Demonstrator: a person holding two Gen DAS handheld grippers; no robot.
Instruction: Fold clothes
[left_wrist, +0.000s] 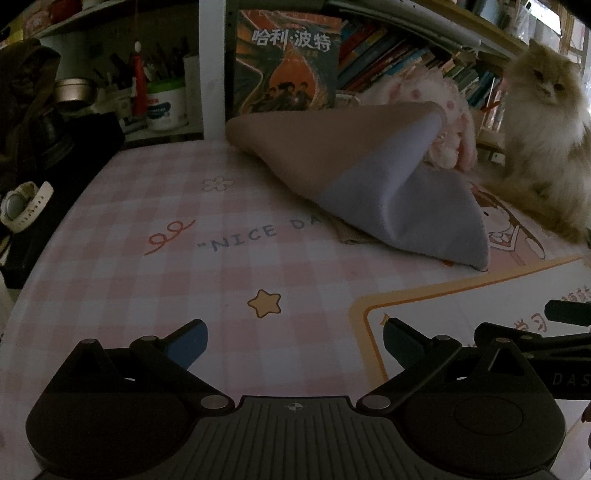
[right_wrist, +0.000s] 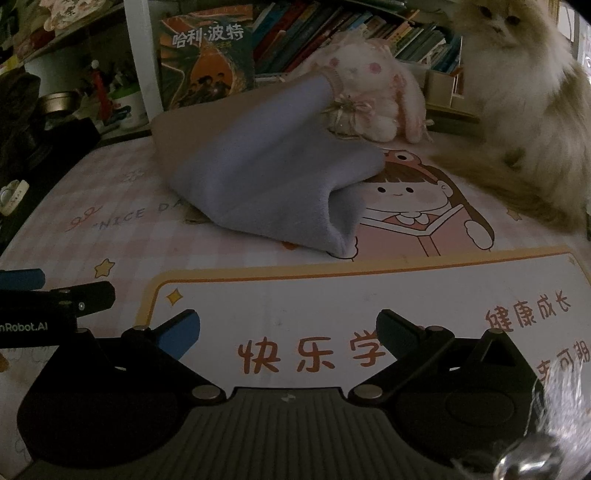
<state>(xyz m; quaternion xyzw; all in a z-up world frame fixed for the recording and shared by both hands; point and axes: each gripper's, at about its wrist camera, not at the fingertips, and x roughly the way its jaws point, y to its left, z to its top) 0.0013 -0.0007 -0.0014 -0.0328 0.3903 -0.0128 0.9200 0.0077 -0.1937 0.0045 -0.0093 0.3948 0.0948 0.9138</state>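
From left to right, our left gripper (left_wrist: 295, 345) and right gripper (right_wrist: 288, 334) hovered side by side over the near edge of the desk (left_wrist: 147, 288), fingers spread wide and empty. The garment (left_wrist: 354, 177), tan and pale blue, lay loosely heaped well ahead of both, its upper end propped against a plush rabbit (right_wrist: 373, 92). A cat (right_wrist: 524, 92) sat at far right, just beside the cloth, which we judged could hamper spreading it.

Both wrist cameras sit low over the pink checked cartoon-printed desk mat (left_wrist: 122, 280), angled down and forward toward the far bookshelf. Both take in the rumpled tan-and-lavender fleece garment (left_wrist: 369, 177) (right_wrist: 266, 177) and fluffy cream cat (right_wrist: 524, 81); the right view stands further right.
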